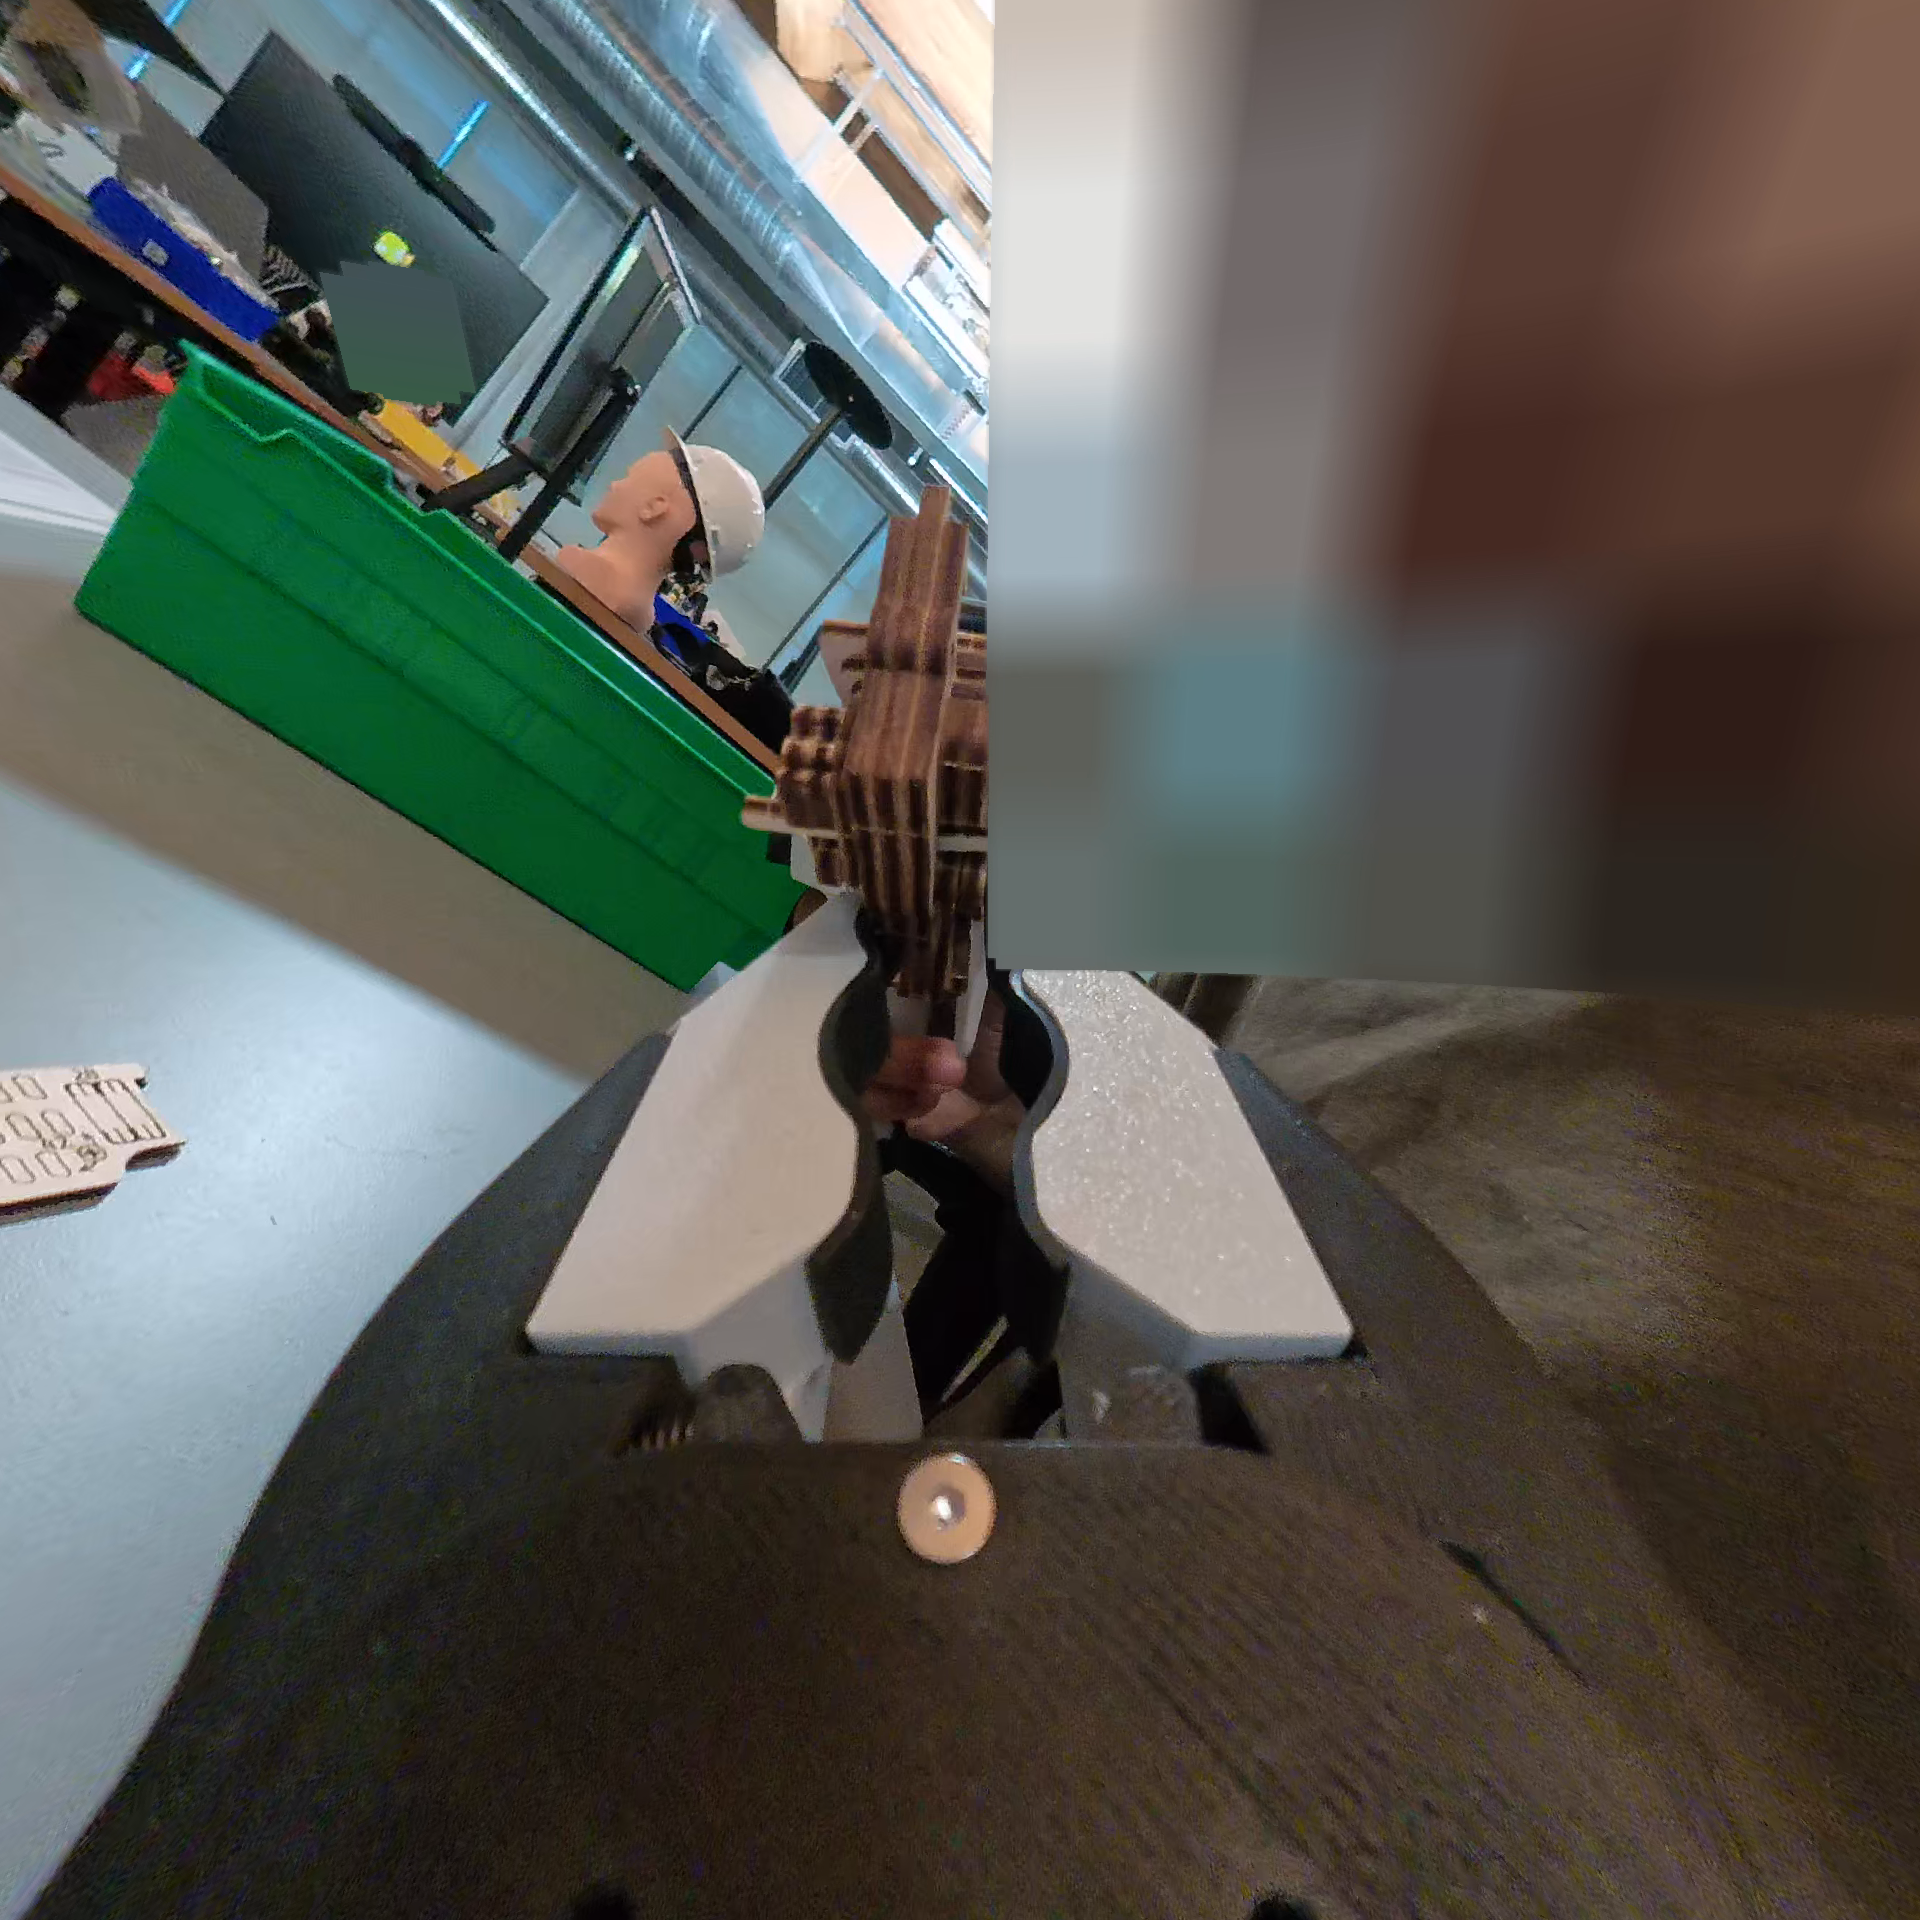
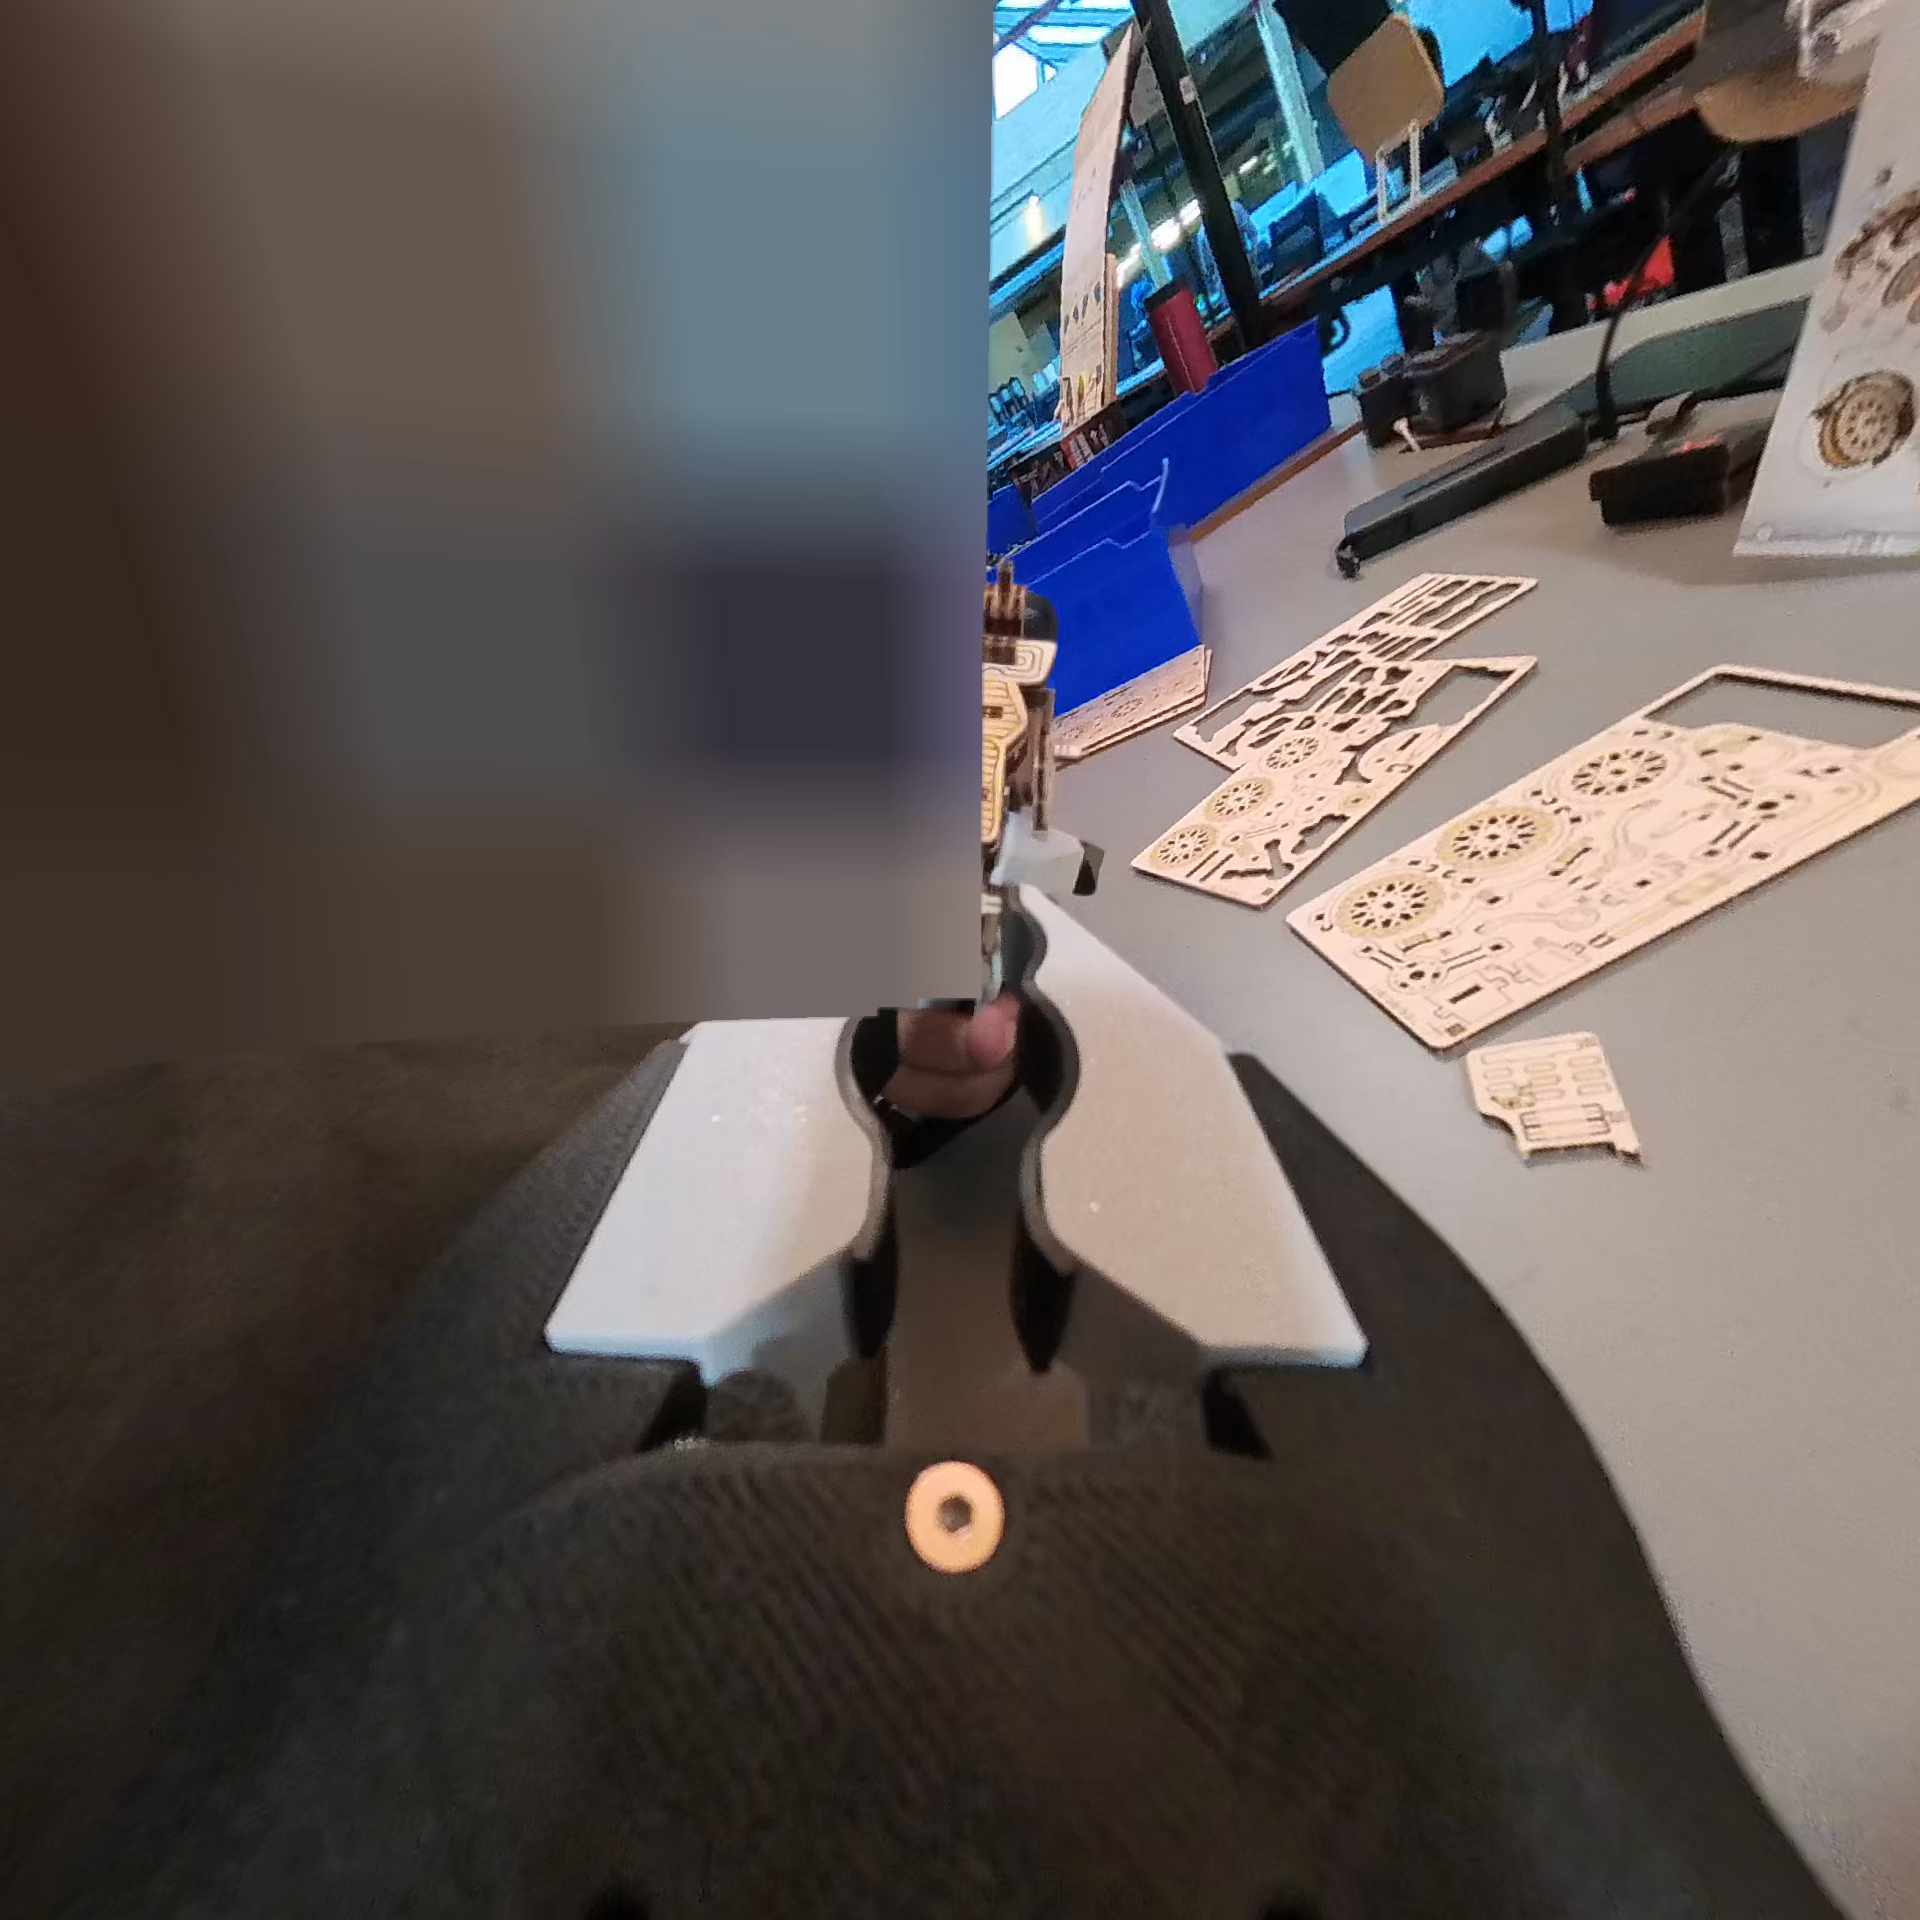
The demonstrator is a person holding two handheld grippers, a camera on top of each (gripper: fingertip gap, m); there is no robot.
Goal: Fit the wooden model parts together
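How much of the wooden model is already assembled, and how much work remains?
Done: a layered wooden sub-assembly already exists, built from several slotted pieces. In hand: it is held up above the grey table, at the tips of the left tongs; the right tongs meet it too, though blur hides the grips. Left: much. Three wooden part sheets lie on the table, some parts still unpunched, plus a small offcut.

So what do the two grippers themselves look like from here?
Both look alike. The left gripper and the right gripper each have two light grey plastic fingers with dark, wavy inner edges, set in a black ribbed body with one silver screw at its centre. No cables or sleeves show.
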